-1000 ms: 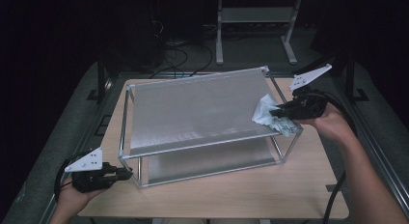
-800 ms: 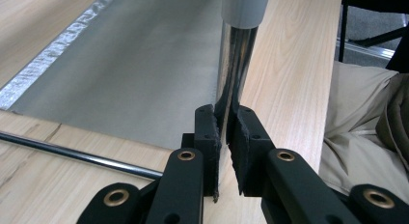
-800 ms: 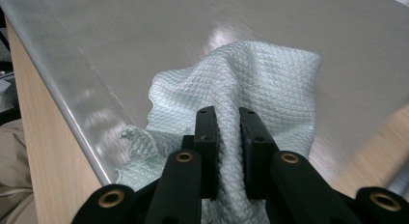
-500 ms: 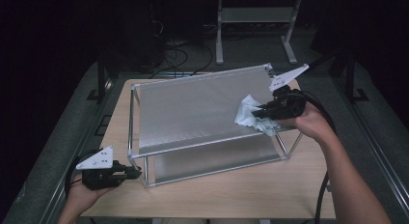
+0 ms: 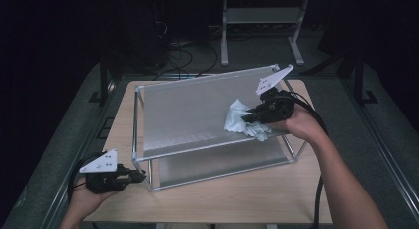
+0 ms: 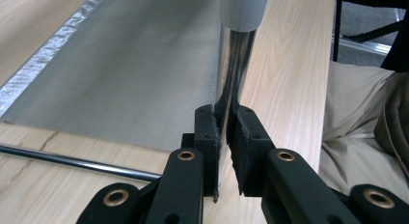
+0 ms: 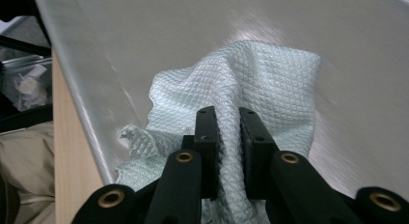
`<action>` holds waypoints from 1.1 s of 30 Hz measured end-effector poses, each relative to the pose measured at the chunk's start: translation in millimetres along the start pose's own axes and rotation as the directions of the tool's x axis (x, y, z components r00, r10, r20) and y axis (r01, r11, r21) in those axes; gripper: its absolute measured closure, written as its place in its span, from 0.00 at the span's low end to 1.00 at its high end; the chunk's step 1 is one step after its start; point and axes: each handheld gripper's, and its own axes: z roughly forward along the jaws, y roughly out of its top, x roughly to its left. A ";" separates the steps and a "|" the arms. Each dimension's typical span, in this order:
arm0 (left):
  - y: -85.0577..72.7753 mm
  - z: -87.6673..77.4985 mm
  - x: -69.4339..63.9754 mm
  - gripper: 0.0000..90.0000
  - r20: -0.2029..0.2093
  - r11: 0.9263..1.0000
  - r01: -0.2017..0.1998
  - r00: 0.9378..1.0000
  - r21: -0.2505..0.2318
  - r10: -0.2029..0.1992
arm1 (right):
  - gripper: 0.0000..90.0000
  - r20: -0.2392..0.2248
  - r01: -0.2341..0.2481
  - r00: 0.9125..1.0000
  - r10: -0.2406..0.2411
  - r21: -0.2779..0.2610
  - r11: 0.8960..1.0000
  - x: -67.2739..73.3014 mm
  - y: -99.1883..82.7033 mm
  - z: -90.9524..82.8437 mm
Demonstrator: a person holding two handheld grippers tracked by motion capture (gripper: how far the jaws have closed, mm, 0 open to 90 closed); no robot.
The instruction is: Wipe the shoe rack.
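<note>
My right gripper (image 5: 251,117) pinches the cloth (image 5: 240,121) on the rack's top shelf (image 5: 188,115) below it; left gripper (image 5: 141,177) clamps the rack's corner post (image 6: 236,64).

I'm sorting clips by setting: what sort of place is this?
Probably a lab or recording workspace, not a home: a bare wooden table in a dark room, cables on the floor, and a metal stand behind.
</note>
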 end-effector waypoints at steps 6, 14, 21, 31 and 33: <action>0.7 0.8 -0.5 0.90 0.001 1.000 -0.004 1.000 0.002 0.004 | 0.89 -0.011 0.011 1.000 -0.011 0.002 1.000 1.9 1.8 2.8; 2.3 1.5 0.0 0.90 -0.003 1.000 0.001 1.000 0.005 -0.001 | 0.88 -0.006 0.033 0.999 -0.033 -0.001 0.999 8.9 3.0 4.1; -0.8 -5.0 0.4 0.87 -0.007 1.000 0.014 1.000 -0.015 -0.014 | 0.88 0.009 0.016 1.000 -0.016 0.009 1.000 5.8 -5.4 -9.5; 2.9 -1.9 -2.0 0.90 -0.021 1.000 -0.003 1.000 -0.003 0.003 | 0.89 -0.022 0.038 0.999 -0.038 0.003 0.999 9.8 3.2 3.7; 2.9 -1.3 -2.3 0.90 -0.022 1.000 -0.003 1.000 -0.006 0.003 | 0.89 -0.011 0.027 1.000 -0.027 0.005 1.000 6.4 -0.5 0.3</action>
